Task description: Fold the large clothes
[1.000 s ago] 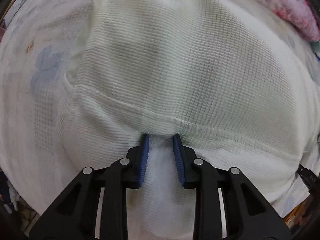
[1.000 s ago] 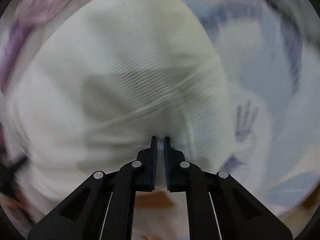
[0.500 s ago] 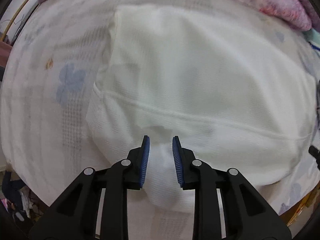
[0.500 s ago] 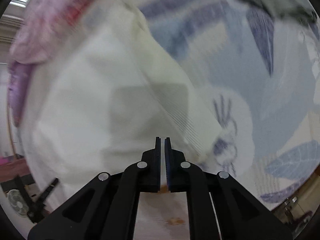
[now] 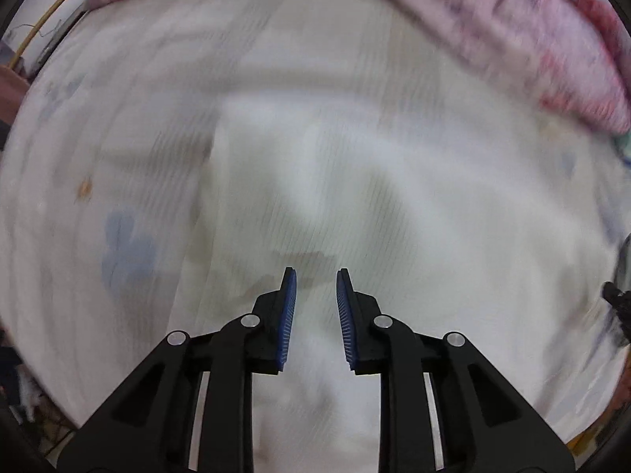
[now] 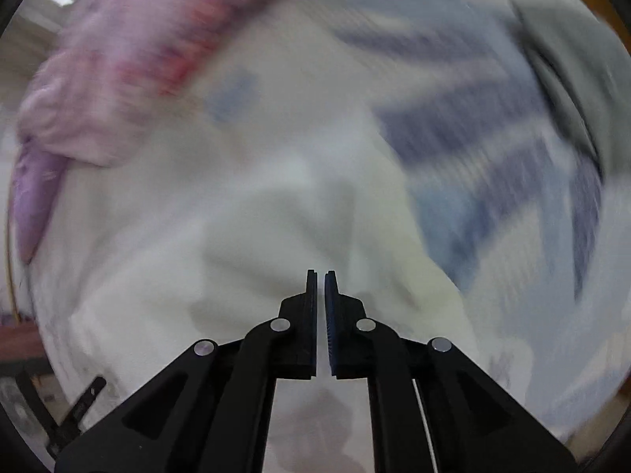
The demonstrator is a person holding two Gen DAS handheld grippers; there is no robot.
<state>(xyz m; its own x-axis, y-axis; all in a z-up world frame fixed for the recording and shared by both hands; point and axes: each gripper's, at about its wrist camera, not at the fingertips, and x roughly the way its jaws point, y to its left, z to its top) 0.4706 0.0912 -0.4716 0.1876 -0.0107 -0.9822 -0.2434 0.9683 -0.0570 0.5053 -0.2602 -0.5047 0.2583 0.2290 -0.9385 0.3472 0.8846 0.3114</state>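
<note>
A large white waffle-knit garment lies on a bed; both views are motion-blurred. My left gripper has its blue pads apart, and white cloth fills the gap between them; I cannot tell whether it is gripped. In the right wrist view the same garment spreads to the left and centre. My right gripper has its pads almost together with a thin slit, above the garment's edge; no cloth shows between them.
The bed sheet is white with blue flower prints and shows large blue leaves in the right wrist view. A pink blanket lies along the far side. A grey cloth lies at the right. The other gripper shows at the right edge.
Both grippers have pulled back and up from the garment, so more of the bed shows. The left pads have opened a little wider. The right pads stay nearly together.
</note>
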